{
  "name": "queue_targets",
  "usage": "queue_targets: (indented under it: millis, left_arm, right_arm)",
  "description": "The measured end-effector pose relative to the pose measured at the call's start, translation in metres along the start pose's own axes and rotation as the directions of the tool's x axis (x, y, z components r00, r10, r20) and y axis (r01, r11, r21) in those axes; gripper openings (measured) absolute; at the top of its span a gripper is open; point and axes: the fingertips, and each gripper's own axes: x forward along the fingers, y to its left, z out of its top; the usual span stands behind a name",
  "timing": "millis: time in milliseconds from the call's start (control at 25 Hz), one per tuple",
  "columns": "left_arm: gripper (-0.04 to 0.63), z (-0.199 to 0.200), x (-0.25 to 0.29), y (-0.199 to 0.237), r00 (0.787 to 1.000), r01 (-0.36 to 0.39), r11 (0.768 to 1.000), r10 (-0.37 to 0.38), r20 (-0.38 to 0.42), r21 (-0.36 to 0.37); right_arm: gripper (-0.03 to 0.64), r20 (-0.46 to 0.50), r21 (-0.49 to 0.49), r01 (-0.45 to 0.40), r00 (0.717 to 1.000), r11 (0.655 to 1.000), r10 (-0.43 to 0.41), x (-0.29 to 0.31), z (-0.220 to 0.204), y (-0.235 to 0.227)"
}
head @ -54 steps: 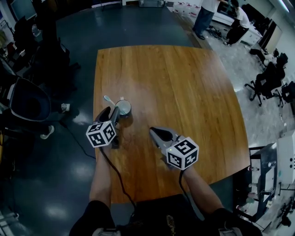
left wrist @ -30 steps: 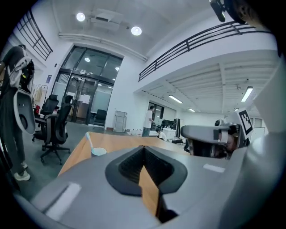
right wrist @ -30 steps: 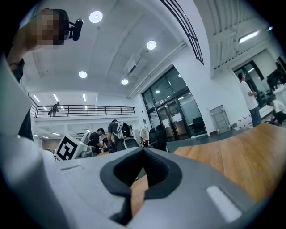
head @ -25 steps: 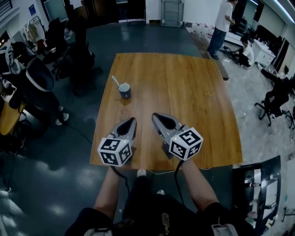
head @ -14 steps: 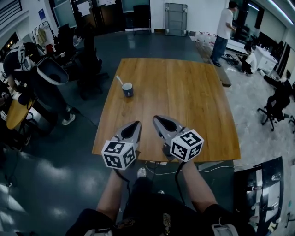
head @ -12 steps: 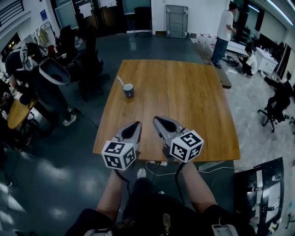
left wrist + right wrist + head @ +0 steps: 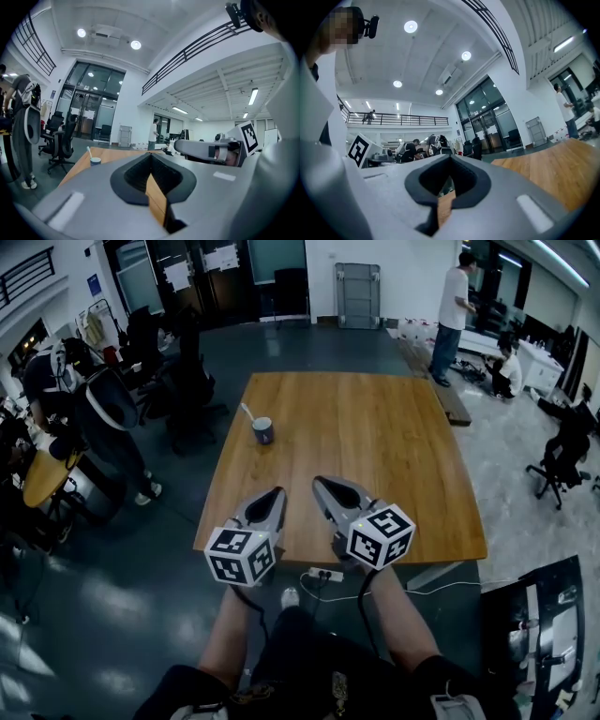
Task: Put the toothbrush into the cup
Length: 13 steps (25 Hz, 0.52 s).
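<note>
A dark blue cup stands near the far left of the wooden table, and a white toothbrush leans out of it to the left. Both grippers hang side by side over the table's near edge, well short of the cup. My left gripper is shut with nothing in it. My right gripper is also shut and holds nothing. In the left gripper view the cup and toothbrush show small ahead on the left, beyond the shut left gripper, and the right gripper lies alongside.
Office chairs and a person with a backpack are left of the table. Two people are at the far right, near another chair. A power strip lies on the floor under the near edge.
Both grippers have drawn back from the cup to the table's near edge and risen, staying shut. The cup and toothbrush have stayed in place.
</note>
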Motion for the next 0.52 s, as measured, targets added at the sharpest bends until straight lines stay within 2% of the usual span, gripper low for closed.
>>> queue_targets:
  millis: [520]
  left_arm:
    - [0.008,0.007,-0.003,-0.027,0.999,0.028,1.0,-0.028,0.024,-0.002]
  right_arm:
    - [0.003,0.012,-0.022,0.005,1.0,1.0,-0.005,-0.024,0.011,0.006]
